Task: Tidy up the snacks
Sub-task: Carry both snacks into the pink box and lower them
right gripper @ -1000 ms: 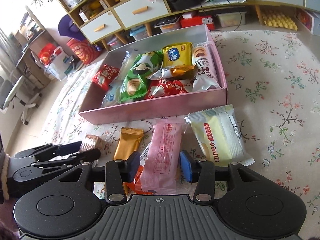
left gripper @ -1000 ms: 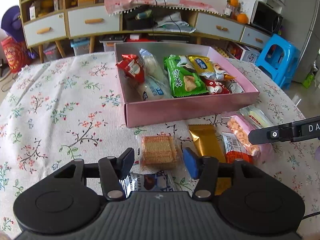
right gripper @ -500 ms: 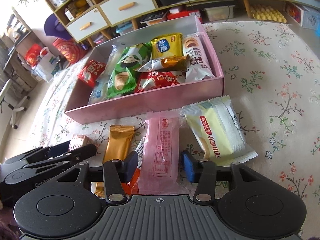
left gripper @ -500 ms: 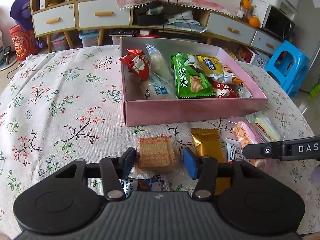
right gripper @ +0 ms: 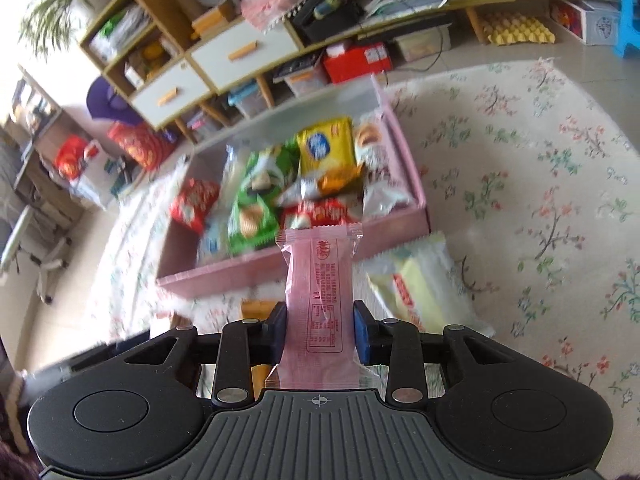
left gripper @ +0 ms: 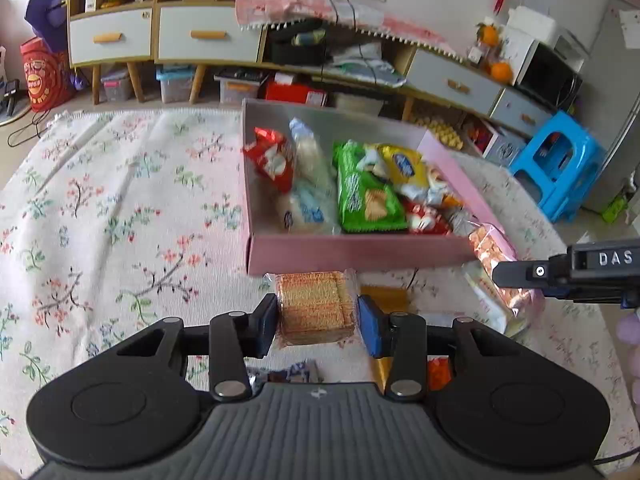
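Note:
A pink box (left gripper: 360, 250) on the flowered tablecloth holds several snack packets; it also shows in the right wrist view (right gripper: 256, 276). My left gripper (left gripper: 316, 320) is shut on a clear pack of brown wafer biscuits (left gripper: 314, 306), held just above the cloth in front of the box. My right gripper (right gripper: 320, 334) is shut on a long pink snack packet (right gripper: 320, 288) and holds it lifted near the box's front right corner. In the left wrist view that packet (left gripper: 496, 256) shows at the right with the right gripper's finger (left gripper: 520, 274).
A gold packet (left gripper: 384, 296), an orange packet (left gripper: 438, 372) and a dark foil packet (left gripper: 288, 374) lie on the cloth under my left gripper. A pale yellow packet (right gripper: 420, 284) lies right of the box. Shelves and drawers (left gripper: 208, 36) stand beyond the table; a blue stool (left gripper: 560, 164) is right.
Both grippers closed on their packets and lifted them. The left moved forward toward the box with the wafers; the right raised the pink packet off the cloth toward the box.

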A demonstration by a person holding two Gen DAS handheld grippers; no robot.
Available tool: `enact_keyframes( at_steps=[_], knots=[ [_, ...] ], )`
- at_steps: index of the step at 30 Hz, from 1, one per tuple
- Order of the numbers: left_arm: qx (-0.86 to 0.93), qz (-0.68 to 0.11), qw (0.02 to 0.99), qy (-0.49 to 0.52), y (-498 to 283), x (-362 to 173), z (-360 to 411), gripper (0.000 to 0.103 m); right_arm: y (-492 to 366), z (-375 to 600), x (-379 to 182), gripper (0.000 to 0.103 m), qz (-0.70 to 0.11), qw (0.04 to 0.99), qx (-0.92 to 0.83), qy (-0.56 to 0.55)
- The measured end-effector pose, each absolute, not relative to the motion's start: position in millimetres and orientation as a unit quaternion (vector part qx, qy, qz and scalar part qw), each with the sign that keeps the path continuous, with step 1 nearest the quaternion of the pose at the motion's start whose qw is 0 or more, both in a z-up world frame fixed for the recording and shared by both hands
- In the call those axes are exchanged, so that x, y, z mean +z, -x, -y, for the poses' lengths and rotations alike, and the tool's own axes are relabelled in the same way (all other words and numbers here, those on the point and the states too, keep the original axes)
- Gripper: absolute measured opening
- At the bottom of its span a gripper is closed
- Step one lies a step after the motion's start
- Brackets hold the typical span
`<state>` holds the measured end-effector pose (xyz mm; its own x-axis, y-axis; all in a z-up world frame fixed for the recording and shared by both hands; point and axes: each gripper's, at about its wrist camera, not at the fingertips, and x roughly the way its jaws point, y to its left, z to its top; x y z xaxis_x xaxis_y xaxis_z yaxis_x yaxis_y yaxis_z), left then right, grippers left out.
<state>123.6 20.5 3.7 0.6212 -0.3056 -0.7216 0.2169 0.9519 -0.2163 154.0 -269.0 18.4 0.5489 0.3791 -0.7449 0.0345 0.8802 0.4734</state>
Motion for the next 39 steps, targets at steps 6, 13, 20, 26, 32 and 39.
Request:
enact_keyframes(
  at_steps=[6, 13, 20, 26, 32, 39],
  knots=[
    [-0.135, -0.395, 0.905, 0.082, -132, 13, -22, 0.039, -167, 282, 28, 0.032, -0.446, 0.846, 0.088, -0.278],
    [-0.135, -0.388, 0.909, 0.073, -153, 14, -17, 0.039, -192, 280, 36, 0.032, -0.438, 0.858, 0.071, -0.261],
    [-0.144, -0.379, 0.912, 0.064, -182, 6, -11, 0.039, -223, 282, 36, 0.032, -0.407, 0.879, 0.062, -0.240],
    [-0.153, -0.377, 0.913, 0.031, -199, -2, -5, 0.039, -241, 285, 17, 0.032, -0.414, 0.876, 0.063, -0.240],
    [-0.145, -0.371, 0.917, -0.007, -215, -4, -2, 0.039, -256, 284, 7, 0.032, -0.411, 0.877, 0.076, -0.236],
    [-0.141, -0.362, 0.920, -0.042, -229, -8, 3, 0.039, -266, 280, 1, 0.032, -0.406, 0.881, 0.088, -0.227]
  ],
)
